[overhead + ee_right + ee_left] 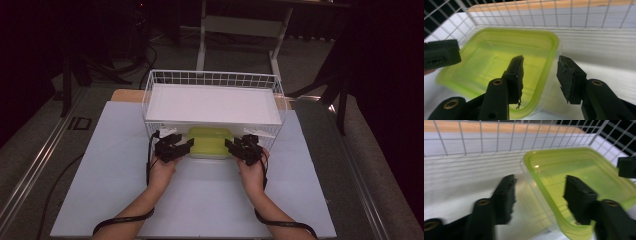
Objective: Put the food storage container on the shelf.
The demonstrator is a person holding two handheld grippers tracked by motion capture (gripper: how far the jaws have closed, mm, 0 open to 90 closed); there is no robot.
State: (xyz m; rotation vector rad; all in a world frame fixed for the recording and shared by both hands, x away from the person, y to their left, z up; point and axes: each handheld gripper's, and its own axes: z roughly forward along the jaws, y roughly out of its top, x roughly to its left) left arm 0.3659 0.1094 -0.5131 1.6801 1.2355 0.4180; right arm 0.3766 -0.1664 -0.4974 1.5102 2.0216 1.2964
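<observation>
Straddling the two short ends of the green-lidded container (209,142), the left gripper (176,146) and right gripper (241,146) are sitting level with each other, so neither hand is nearer. The container's long axis is running left-right between them, directly ahead of both sets of jaws. It is resting on the lower level of the white wire basket (215,78), under the white shelf board (212,103), at the front opening. In the left gripper view, the jaws are standing apart around the container's near edge (541,195), pads not pressing it. In the right gripper view, the jaws are likewise apart, with the container's rim (549,75) between them, no squeeze visible. Both hands are resting on the white tabletop (200,200).
</observation>
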